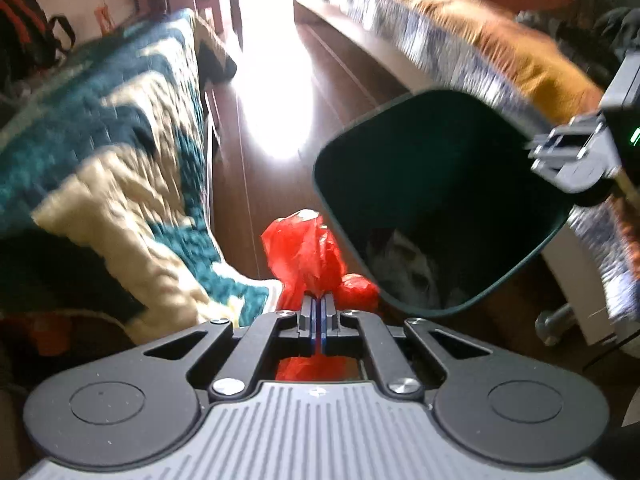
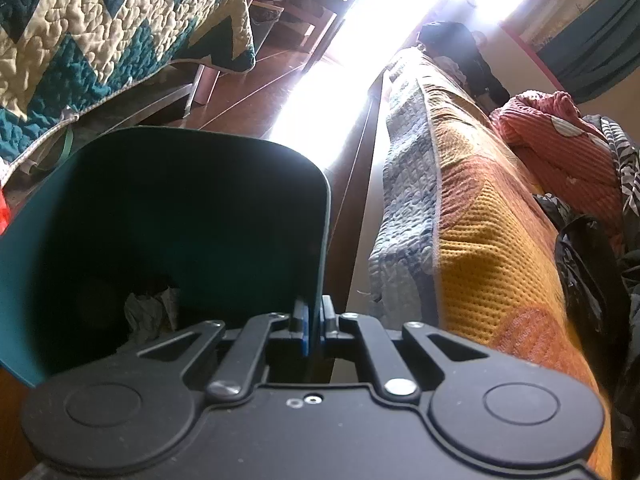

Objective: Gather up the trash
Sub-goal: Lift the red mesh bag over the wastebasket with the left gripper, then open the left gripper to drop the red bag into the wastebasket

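Note:
My left gripper (image 1: 319,312) is shut on a crumpled red plastic bag (image 1: 310,254) and holds it above the wooden floor, just left of the open mouth of a dark green trash bin (image 1: 436,200). The bin is tilted toward me and has crumpled paper (image 1: 404,276) at its bottom. My right gripper (image 2: 315,320) is shut on the bin's rim (image 2: 323,240), one finger inside and one outside; it also shows at the bin's right edge in the left wrist view (image 1: 572,152). The paper also shows in the right wrist view (image 2: 150,312).
A bed with a teal and cream zigzag quilt (image 1: 112,132) is on the left. A bed with an orange and blue-grey cover (image 2: 472,220) and piled clothes (image 2: 560,152) is on the right. A strip of brown wood floor (image 1: 280,80) runs between them toward a bright doorway.

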The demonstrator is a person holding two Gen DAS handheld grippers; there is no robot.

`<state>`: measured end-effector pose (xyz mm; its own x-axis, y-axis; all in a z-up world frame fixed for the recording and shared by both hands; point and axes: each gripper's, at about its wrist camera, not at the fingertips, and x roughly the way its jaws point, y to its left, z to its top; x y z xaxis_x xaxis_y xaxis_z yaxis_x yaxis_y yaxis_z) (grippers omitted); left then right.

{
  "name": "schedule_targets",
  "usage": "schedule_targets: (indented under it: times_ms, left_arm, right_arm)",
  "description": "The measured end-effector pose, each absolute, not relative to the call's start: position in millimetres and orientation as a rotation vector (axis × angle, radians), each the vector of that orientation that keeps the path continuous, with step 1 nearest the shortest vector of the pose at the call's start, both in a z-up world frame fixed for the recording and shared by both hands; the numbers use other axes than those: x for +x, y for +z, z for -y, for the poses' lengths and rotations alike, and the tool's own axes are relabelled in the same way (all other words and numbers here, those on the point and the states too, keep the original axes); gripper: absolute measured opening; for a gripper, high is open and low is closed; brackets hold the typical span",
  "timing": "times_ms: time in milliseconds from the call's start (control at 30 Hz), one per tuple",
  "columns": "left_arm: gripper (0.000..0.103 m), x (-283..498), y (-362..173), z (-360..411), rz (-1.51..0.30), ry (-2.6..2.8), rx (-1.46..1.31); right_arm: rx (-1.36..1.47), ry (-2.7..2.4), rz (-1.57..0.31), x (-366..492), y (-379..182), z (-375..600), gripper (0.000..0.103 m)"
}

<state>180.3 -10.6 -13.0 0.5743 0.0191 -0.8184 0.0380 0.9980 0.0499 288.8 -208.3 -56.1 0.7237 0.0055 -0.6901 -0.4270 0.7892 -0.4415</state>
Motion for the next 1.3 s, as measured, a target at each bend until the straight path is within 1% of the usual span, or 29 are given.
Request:
schedule_targets:
  times_ms: [167,300,500,733,1000,1300]
  left_arm:
    - [0.002,189,24,24,-0.880,-0.062,0.083]
    - [0.002,207,27,37,-0.853,-0.097,0.090]
    - [0.002,232,8,67,-0.870,-0.159,0.068]
    - [0.002,254,-27,99,-0.902,-0.194,0.120]
    - [0.002,280,-70,111,-0.980,-0.182,0.147]
    - [0.002,288,-96,116,-1.060,-0.168,0.150]
  right_arm:
    - [-0.625,0.259,-0.731,289,-56,207,0.004]
    - [-0.627,0.260,-0.729,289,-56,206,0.004]
    - [-0.630,0.264,-0.726,289,-55,204,0.004]
    - [-0.627,0.265,-0.726,290,-55,203,0.004]
    - [-0.626,0.271,-0.722,287,-55,202,0.004]
    - [-0.629,0.275,-0.719,286,-55,202,0.004]
